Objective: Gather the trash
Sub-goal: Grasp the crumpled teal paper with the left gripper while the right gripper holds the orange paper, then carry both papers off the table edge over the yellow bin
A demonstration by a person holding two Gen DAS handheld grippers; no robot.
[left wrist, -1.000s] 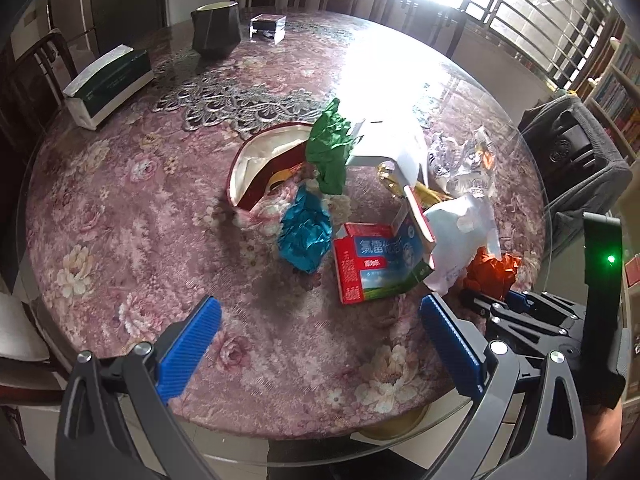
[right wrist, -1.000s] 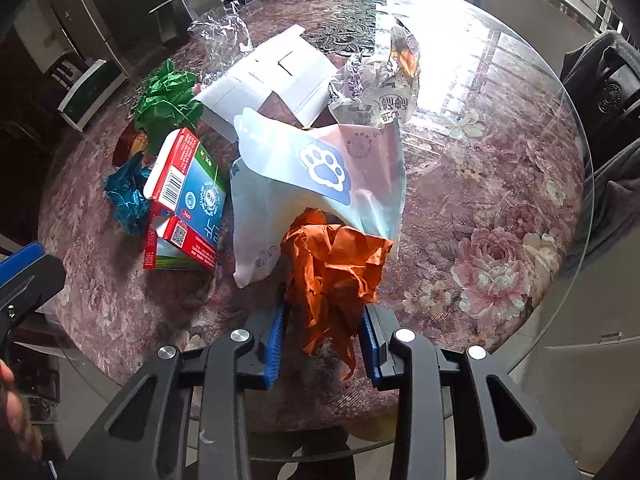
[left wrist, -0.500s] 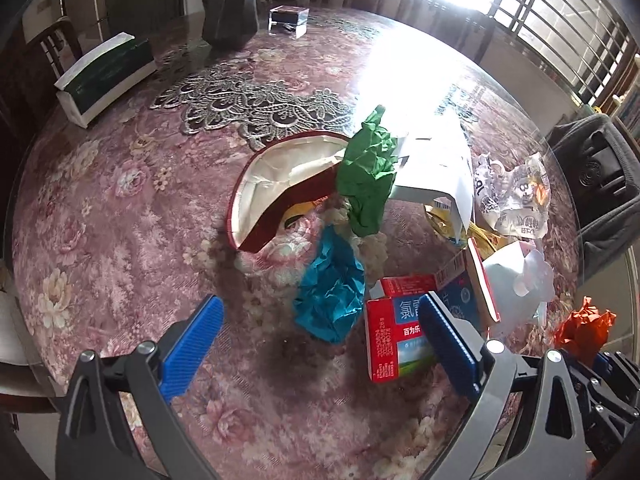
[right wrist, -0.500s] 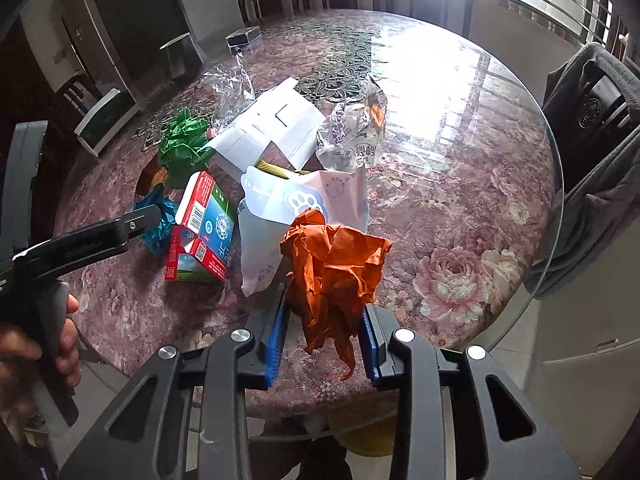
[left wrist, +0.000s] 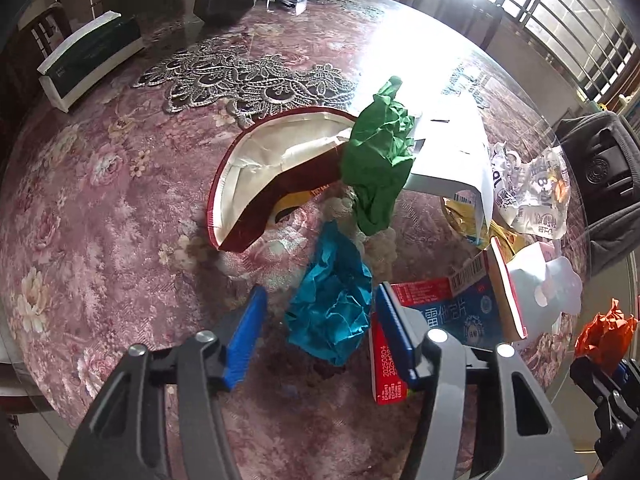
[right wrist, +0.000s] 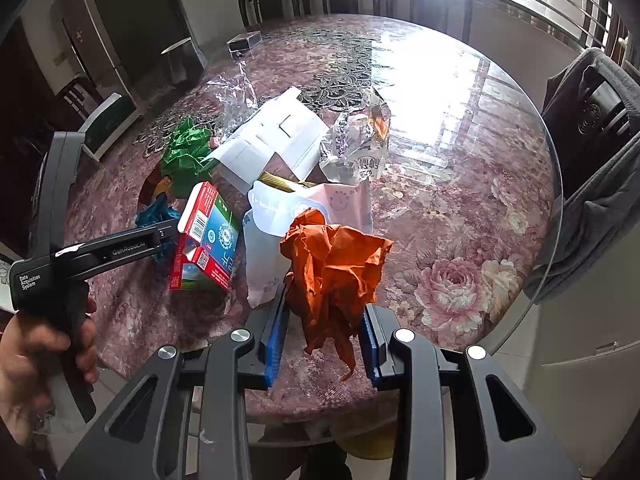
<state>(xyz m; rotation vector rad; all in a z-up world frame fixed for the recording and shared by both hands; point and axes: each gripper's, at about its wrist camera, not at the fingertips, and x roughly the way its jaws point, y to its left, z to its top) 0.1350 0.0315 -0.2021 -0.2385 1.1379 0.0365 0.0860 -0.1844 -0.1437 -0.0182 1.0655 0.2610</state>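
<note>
In the left wrist view, the left gripper [left wrist: 320, 332] points down at the floral table [left wrist: 100, 208]. Its jaws have just been closing and now stand half spread around the blue paper wad [left wrist: 332, 312]. The right pad is at the wad's edge; the left pad is apart from it, so nothing is pinched. Just right of the wad lies the red box [left wrist: 440, 320], partly behind the right finger. Beyond the wad are the green wad [left wrist: 380, 164], the curved red carton [left wrist: 272, 172], white card [left wrist: 452, 152] and clear wrappers [left wrist: 532, 196]. At the far right edge the orange wad [left wrist: 604, 332] shows above the other tool. Compared with a second ago, the blue wad was well ahead of widely spread jaws; now it sits between them and the camera is closer to the table.

In the right wrist view, the right gripper [right wrist: 324, 336] is pinching the orange wad [right wrist: 336, 268], which sticks up from between the blue pads, above the table edge. Behind it lie a white bag [right wrist: 276, 248] and the red box [right wrist: 208, 236]. At left a hand [right wrist: 36, 364] holds the left gripper, whose tips reach the blue wad [right wrist: 156, 216] beside the box. A second ago this tool barely showed at the left edge, and the orange wad lay lower against the bag; the grip is unchanged.
</note>
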